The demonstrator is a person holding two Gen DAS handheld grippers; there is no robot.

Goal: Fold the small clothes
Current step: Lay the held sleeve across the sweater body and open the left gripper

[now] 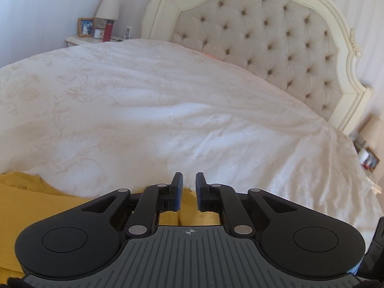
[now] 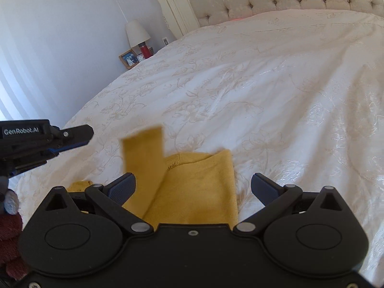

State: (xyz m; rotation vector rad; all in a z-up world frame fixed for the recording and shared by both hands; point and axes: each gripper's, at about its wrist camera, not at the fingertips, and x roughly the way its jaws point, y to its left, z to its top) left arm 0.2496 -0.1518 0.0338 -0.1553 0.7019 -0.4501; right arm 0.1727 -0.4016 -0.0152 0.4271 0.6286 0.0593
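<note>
Right gripper is held with its jaws spread wide, nothing pinched; the yellow garment is seen between and beyond its fingers, lying on the white bedspread. One strip of the garment is raised and blurred near the left finger; contact with that finger cannot be told. Garment is partly folded, an edge with stitching visible at its top.

Left gripper is seen with jaws nearly together, a narrow gap left between the blue pads; no cloth is seen caught between them. Yellow garment is spread beneath and to the left of this gripper on the bedspread. In the right wrist view the left gripper is shown at the left edge, above the bed, apart from the garment.

Tufted headboard is seen behind the bed. On the nightstand a lamp, a framed photo and a red bottle are placed close together. No containers with contents can be made out clearly; a cluttered box at the far right is too small to read.
</note>
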